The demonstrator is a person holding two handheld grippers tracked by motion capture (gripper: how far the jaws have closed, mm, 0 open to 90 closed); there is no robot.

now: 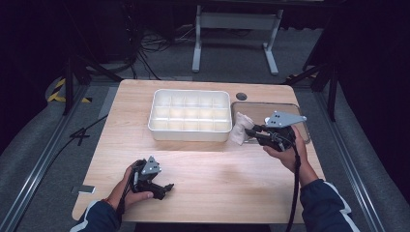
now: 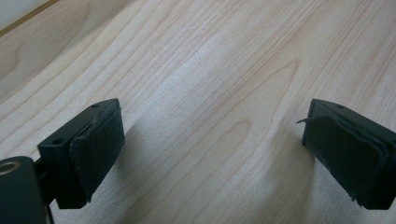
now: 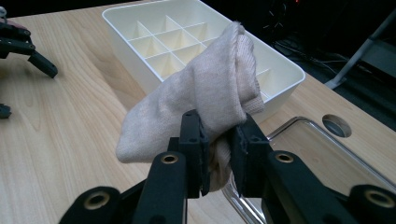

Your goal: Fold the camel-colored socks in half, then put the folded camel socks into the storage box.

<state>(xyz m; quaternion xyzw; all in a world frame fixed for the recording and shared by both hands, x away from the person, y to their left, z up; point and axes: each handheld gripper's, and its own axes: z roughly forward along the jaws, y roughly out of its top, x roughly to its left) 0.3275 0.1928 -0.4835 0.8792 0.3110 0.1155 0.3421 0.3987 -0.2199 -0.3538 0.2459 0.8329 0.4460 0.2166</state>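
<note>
A cream rolled sock (image 3: 205, 93) hangs pinched between the jaws of my right gripper (image 3: 218, 154), lifted off the table. From above, the sock (image 1: 240, 127) sits at the left edge of a clear tray (image 1: 300, 126), with the right gripper (image 1: 251, 131) shut on it just right of the white divided box (image 1: 189, 115). Near the table's front left my left gripper (image 1: 167, 189) rests low over bare wood; its jaws stand wide apart with nothing between them (image 2: 212, 149).
The white box (image 3: 196, 42) has several empty compartments and stands mid-table at the back. A round hole (image 1: 241, 96) is in the tabletop behind the tray. Beyond the far table edge are a white stand's legs and cables on the floor.
</note>
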